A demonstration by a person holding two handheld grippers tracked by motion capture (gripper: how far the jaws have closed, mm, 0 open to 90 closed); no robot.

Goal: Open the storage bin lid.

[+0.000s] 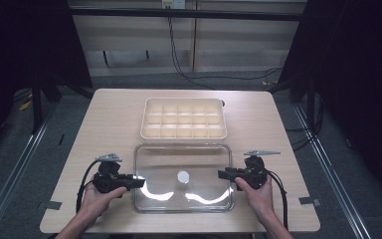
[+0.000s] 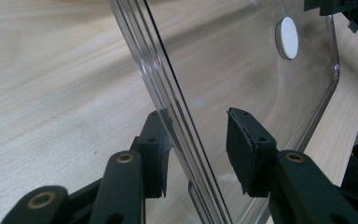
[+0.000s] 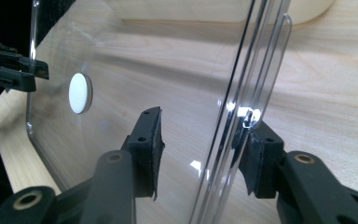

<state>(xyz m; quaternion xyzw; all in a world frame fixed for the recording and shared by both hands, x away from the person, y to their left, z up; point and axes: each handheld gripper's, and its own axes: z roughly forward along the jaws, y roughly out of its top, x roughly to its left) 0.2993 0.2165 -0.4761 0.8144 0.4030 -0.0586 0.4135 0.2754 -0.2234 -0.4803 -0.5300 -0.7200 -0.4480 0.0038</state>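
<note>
A clear plastic lid (image 1: 181,191) with a white round disc (image 1: 183,176) at its middle lies flat on the wooden table (image 1: 109,119) near the front. My left gripper (image 1: 138,182) is at its left edge and my right gripper (image 1: 223,174) at its right edge. In the left gripper view the lid's rim (image 2: 168,93) runs between the jaws of the left gripper (image 2: 198,121); one pad is close to it and the other stands apart. In the right gripper view the lid's rim (image 3: 242,93) passes between the jaws of the right gripper (image 3: 200,126), with a gap on the inner side.
A cream tray (image 1: 144,119) divided into several compartments sits just behind the lid at the table's middle. Bare wood lies to either side of it. Cables run along the floor behind the table, and dark curtains flank both sides.
</note>
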